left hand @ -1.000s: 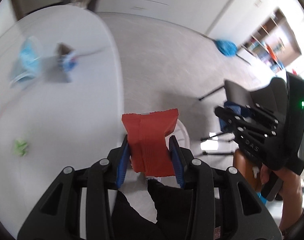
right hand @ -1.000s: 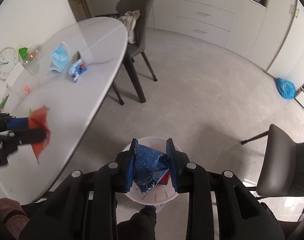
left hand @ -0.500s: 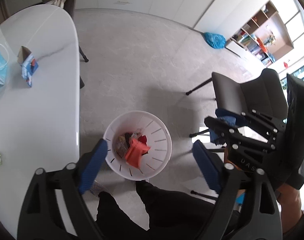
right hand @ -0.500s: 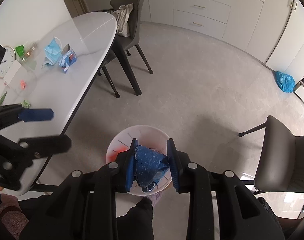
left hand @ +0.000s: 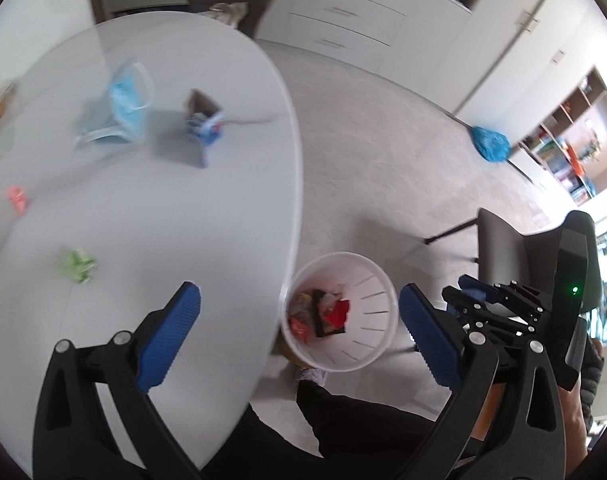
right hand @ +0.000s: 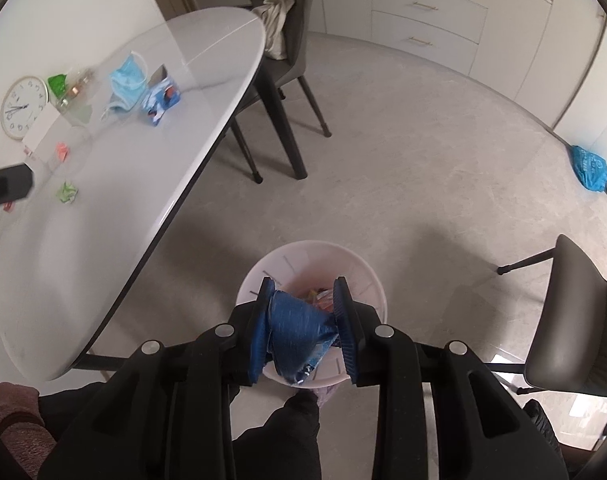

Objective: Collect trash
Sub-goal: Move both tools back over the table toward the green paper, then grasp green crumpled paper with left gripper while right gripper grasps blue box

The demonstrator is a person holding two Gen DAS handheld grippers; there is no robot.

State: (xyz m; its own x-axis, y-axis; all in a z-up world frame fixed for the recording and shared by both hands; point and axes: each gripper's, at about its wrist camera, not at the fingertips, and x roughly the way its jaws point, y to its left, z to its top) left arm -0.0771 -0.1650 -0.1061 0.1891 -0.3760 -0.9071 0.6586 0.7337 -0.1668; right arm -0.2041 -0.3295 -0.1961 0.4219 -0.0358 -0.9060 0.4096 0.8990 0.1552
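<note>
With the left gripper just opened wide and empty, the right gripper, jaws clamped on a crumpled blue foil wrapper, hangs over the white slotted plastic bin, needing only release.

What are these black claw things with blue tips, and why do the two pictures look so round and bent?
There is no robot here: a person holds a hand-held gripper in each hand, and each one carries a wide-angle camera looking along its two fingers. That lens bends the view.

One picture is from the left gripper. Its jaws have just opened wide and nothing is between them. Below it stands a white bin on the floor, with wrappers already inside.

The other picture is from the right gripper, which is closed on a crumpled blue wrapper right above the same bin.

Beside the bin is a white table. On it lie a blue face mask, a small blue carton, a green scrap and an orange scrap.
</note>
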